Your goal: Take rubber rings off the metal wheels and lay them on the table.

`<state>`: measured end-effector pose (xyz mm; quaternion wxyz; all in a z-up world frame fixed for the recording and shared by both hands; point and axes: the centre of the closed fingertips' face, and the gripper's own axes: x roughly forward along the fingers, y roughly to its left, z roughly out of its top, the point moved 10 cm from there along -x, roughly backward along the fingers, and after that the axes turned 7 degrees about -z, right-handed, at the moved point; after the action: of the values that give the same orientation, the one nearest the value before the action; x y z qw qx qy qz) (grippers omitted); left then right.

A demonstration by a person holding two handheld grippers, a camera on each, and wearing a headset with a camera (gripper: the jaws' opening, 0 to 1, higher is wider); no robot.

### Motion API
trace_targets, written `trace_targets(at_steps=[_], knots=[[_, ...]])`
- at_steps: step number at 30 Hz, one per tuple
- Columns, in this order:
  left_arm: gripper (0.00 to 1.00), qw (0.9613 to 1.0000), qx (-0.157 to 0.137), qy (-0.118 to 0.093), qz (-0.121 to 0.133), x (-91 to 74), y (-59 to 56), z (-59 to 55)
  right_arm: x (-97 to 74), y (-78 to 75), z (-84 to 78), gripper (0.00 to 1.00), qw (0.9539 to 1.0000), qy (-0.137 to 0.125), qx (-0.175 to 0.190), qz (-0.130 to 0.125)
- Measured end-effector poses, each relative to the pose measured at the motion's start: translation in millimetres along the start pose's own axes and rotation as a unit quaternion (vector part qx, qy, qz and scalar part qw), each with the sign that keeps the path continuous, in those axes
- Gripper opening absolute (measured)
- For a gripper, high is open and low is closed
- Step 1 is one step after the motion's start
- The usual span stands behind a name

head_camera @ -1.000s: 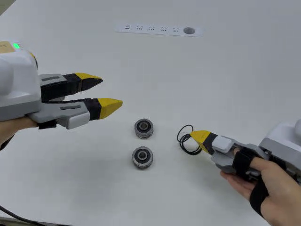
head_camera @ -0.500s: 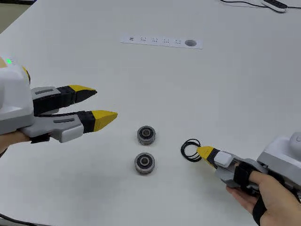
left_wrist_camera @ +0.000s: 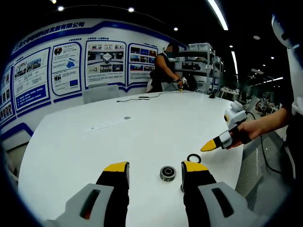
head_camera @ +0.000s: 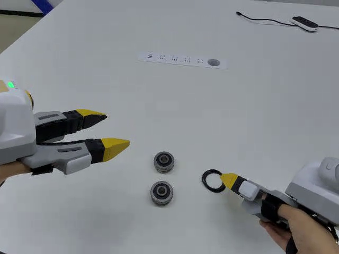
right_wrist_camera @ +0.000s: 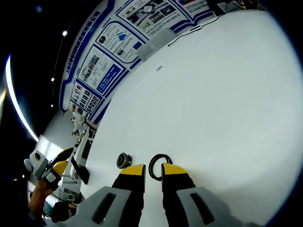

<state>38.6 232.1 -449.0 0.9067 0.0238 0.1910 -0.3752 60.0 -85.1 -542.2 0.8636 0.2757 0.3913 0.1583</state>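
Lying flat, thin black rubber rings point(head_camera: 212, 180) near round metal wheels point(head_camera: 163, 161).

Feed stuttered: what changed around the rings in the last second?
The rubber rings, bunched and half raised before at the tip of the right gripper, now lie flat on the table. That gripper eased back slightly toward the person. Whether it still pinches them is unclear. The far wheel and near wheel stayed put, and the left gripper stayed open, hovering.

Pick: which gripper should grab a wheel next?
Left. Left tongs are open and aimed at the wheels; in the left gripper view a wheel sits between them. Right tongs are at the ring.
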Motion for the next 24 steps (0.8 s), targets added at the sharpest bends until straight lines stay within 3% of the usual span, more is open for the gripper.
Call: trace_targets(at_steps=[4, 10, 14, 17, 18, 24], knots=[[0.47, 0.9999, -0.007, -0.003, 0.009, -7.0, -1.5, -3.6, -6.1, -0.2, 9.5, 0.16, 0.9968, -0.027, -0.075, -0.002], [0.52, 0.9996, -0.017, -0.003, 0.023, -23.7, 0.7, -6.0, -17.3, -7.8, 22.2, 0.19, 0.9951, -0.046, -0.087, -0.009], [0.56, 0.9983, -0.031, -0.024, 0.043, -35.6, 1.9, -6.1, -31.2, -14.4, 31.7, 0.21, 0.9906, -0.069, -0.117, -0.018], [0.58, 0.9969, -0.044, -0.034, 0.055, -40.0, -0.3, -6.6, -43.0, -17.4, 33.8, 0.22, 0.9898, -0.083, -0.114, -0.017], [0.59, 0.9959, -0.052, -0.047, 0.057, -41.6, -2.4, -5.0, -47.8, -19.7, 34.8, 0.23, 0.9896, -0.09, -0.111, -0.018], [0.67, 0.9925, -0.06, -0.072, 0.079, -52.0, -6.3, -3.4, -67.7, -31.7, 41.1, 0.31, 0.9797, -0.132, -0.149, -0.028]])
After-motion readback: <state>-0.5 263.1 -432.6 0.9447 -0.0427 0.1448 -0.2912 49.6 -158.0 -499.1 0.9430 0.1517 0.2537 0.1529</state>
